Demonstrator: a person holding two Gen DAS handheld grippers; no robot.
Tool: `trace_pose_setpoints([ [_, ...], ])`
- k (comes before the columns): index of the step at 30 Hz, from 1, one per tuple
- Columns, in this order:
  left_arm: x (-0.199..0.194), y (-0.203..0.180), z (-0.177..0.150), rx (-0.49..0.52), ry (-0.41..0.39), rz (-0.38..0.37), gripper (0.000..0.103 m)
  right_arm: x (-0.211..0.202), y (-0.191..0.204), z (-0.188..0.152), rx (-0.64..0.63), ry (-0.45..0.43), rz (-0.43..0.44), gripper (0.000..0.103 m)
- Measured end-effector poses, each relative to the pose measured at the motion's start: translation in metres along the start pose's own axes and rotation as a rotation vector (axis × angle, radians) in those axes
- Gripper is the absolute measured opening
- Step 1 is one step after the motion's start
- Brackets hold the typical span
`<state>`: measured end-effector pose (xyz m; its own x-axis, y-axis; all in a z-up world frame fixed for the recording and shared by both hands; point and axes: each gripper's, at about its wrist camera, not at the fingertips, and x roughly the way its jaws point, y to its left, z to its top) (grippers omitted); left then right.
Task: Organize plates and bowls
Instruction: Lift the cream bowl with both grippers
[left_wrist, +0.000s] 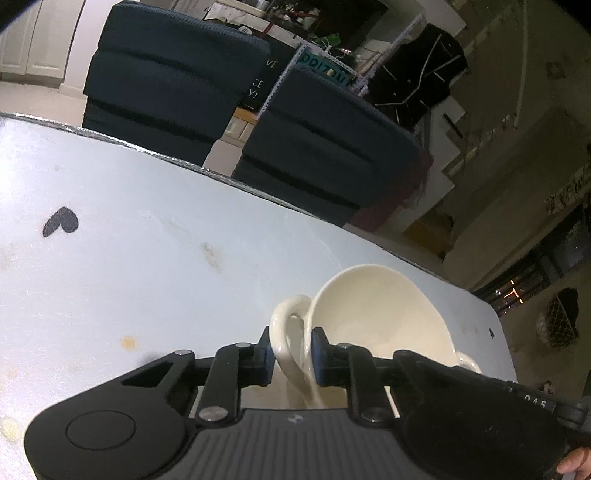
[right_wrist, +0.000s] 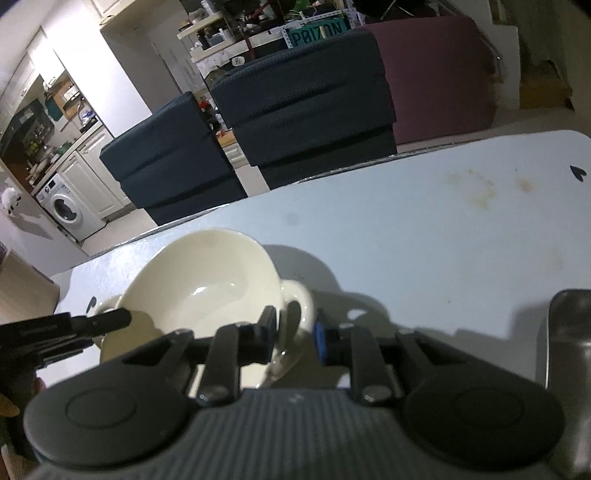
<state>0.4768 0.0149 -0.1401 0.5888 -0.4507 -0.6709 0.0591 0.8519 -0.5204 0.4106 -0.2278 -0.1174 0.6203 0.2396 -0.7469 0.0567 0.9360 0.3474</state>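
Only right view shows washing machine (right_wrist: 68, 211) beyond bowl (right_wrist: 207, 280).

Cream bowl (right_wrist: 199, 280), pale blue stained table (right_wrist: 443, 240)

I see two dark blue chairs (right_wrist: 295, 110) behind the stained white table (right_wrist: 443, 236), and a washing machine (right_wrist: 68, 210) far left.

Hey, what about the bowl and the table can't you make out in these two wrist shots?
- Bowl base: both views, hidden behind each tool's body.
- Right tool: right view, blur hides whether its pads press the handle.
- Metal object: right view, cut off by the edge.
- Table near side: hidden by tools.
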Motion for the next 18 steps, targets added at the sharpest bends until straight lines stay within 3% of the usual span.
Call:
trace_pose_setpoints([
  [13,0.0012,0.0031,0.0035,-0.046,0.001,0.000,0.023,0.0068,-0.0009,-0.0016,0.029,0.006,-0.007,0.024],
  [18,0.0014,0.0013,0.0044,-0.019,0.000,0.020,0.027,0.0050,0.0033,0.0020,0.064,0.071,-0.017,0.029],
])
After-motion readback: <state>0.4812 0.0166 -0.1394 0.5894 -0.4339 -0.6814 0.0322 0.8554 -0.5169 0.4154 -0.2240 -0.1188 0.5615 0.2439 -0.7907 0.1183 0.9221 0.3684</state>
